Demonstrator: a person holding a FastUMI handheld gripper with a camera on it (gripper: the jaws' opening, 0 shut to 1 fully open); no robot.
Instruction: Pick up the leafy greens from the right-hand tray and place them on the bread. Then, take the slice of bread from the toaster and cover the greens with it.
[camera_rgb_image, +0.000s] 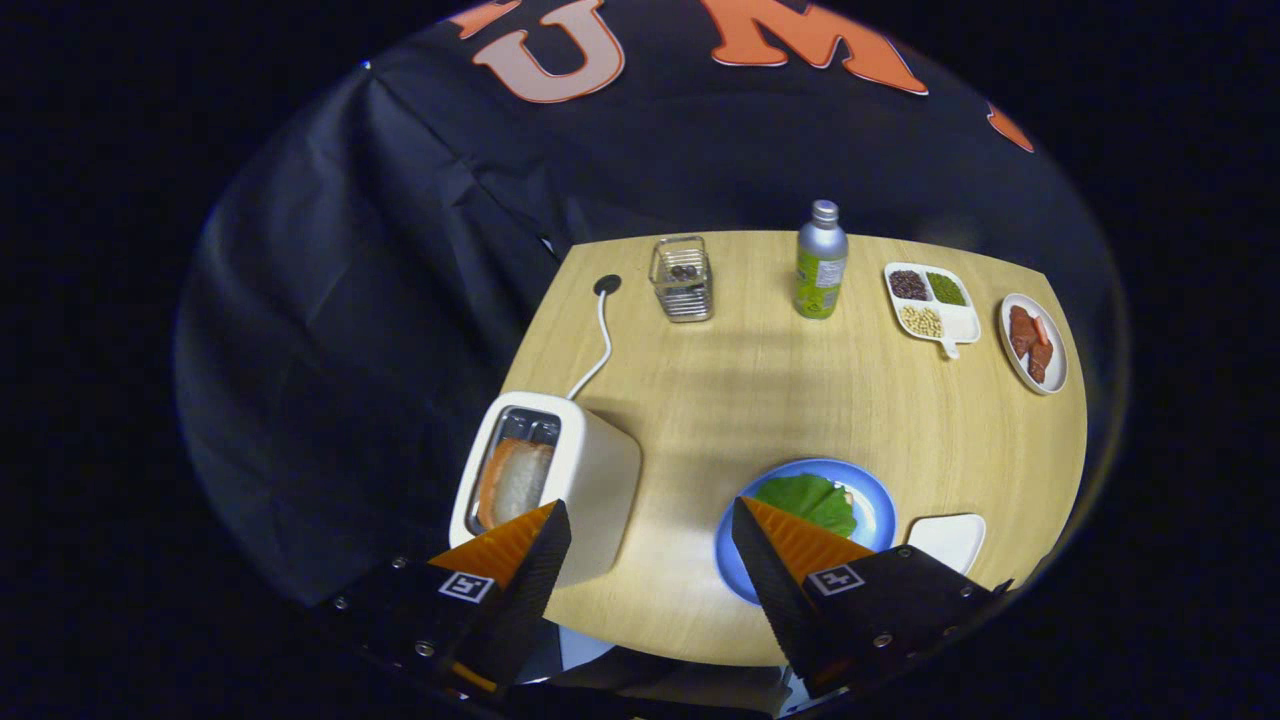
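My gripper (650, 520) hangs high over the near edge of the wooden table (760, 400), open, with nothing between its fingers. A white toaster (590, 480) stands just beyond my left finger (520, 550), a slice of bread (515, 480) upright in its slot. By my right finger (790, 545) lies a blue plate (870, 505). The leafy greens (810, 500) rest on that plate and cover most of the bread under them, of which a pale edge peeks out to their right. A small white tray (950, 540) lies bare to the right of the plate.
Along the far side of the table stand a wire basket (682, 278), a green-labelled metal bottle (821, 262), a divided white dish of beans (930, 302) and a plate of red meat slices (1034, 342). The toaster's white cord (598, 350) runs to a hole in the table.
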